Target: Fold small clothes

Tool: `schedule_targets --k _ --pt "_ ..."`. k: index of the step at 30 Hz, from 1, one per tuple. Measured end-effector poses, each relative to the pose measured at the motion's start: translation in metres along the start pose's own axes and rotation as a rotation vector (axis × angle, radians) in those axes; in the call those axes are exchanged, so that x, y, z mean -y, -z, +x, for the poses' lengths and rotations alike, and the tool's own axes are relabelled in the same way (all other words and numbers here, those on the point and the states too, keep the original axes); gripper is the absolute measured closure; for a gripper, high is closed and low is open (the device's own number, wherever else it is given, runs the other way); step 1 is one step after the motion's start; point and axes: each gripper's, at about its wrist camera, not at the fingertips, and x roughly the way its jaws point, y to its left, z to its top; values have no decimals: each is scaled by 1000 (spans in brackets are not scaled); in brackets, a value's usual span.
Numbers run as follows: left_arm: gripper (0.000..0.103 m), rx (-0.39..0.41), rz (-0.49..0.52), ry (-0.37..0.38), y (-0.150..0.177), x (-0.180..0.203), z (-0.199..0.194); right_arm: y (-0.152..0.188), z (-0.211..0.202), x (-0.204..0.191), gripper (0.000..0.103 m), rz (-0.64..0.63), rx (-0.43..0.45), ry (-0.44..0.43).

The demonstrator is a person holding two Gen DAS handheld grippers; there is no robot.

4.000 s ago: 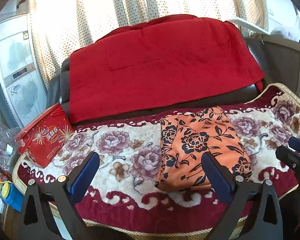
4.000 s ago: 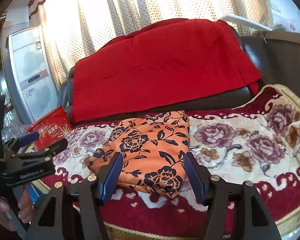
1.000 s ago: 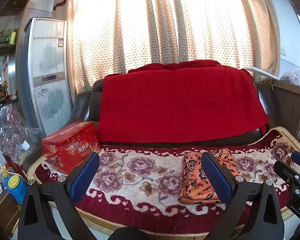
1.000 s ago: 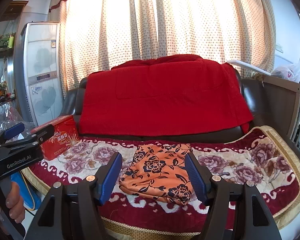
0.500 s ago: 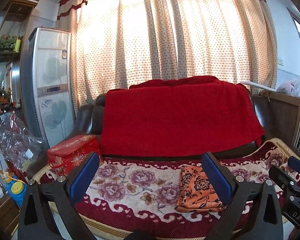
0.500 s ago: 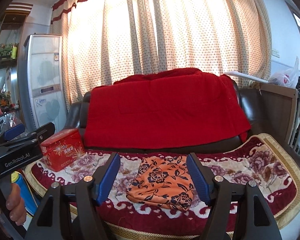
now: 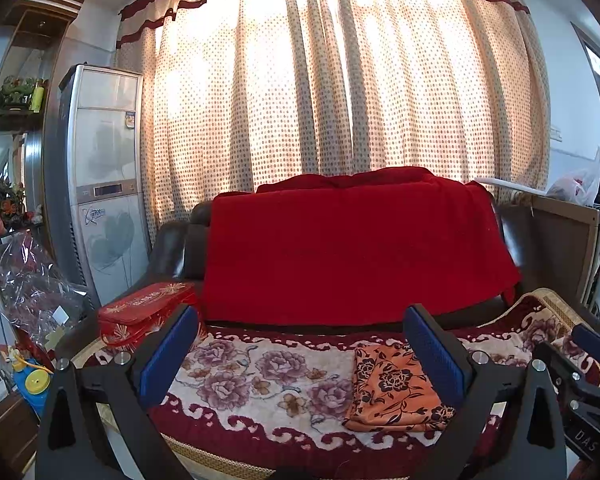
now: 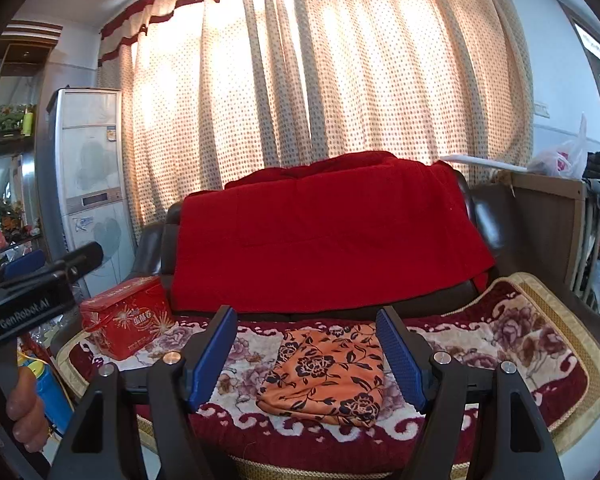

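Observation:
A folded orange garment with black flowers [image 7: 396, 392] [image 8: 328, 376] lies flat on the floral seat cover [image 7: 260, 376] [image 8: 520, 344] of a dark sofa. My left gripper [image 7: 300, 352] is open, well back from the sofa, with nothing between its blue pads; the garment shows past its right finger. My right gripper [image 8: 306, 352] is also back from the seat, its jaws opening and nothing touching the pads; the garment appears far beyond, between its fingers. In the right wrist view the left gripper's body [image 8: 24, 308] and a hand [image 8: 24, 412] show at the left edge.
A red blanket [image 7: 356, 248] drapes the sofa back. A red gift box [image 7: 144, 312] [image 8: 124, 320] sits at the seat's left end. A tall white air conditioner [image 7: 104, 184] stands left, dotted curtains [image 7: 340, 80] behind, a wooden rail [image 8: 552, 216] right.
Both grippers have pulled back and risen from the sofa, so the folded garment looks smaller and lower in both views. The right gripper's fingers stand slightly wider apart.

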Motion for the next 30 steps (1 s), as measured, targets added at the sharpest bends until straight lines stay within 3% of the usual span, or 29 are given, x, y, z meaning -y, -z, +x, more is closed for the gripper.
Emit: schedule_targets --k 16,21,24,27,30 --pt "1 -57 19 51 11 18 22 15 25 15 28 16 -92 39" --pt "1 -33 -14 155 43 10 27 23 30 21 28 -2 -128 84" --pt "1 -86 -3 192 67 10 39 31 23 34 28 23 -156 115" --pt "1 -146 -17 187 79 13 51 40 16 47 28 31 -179 144" --pt "1 -142 -12 154 67 24 58 41 14 60 28 63 -188 147"
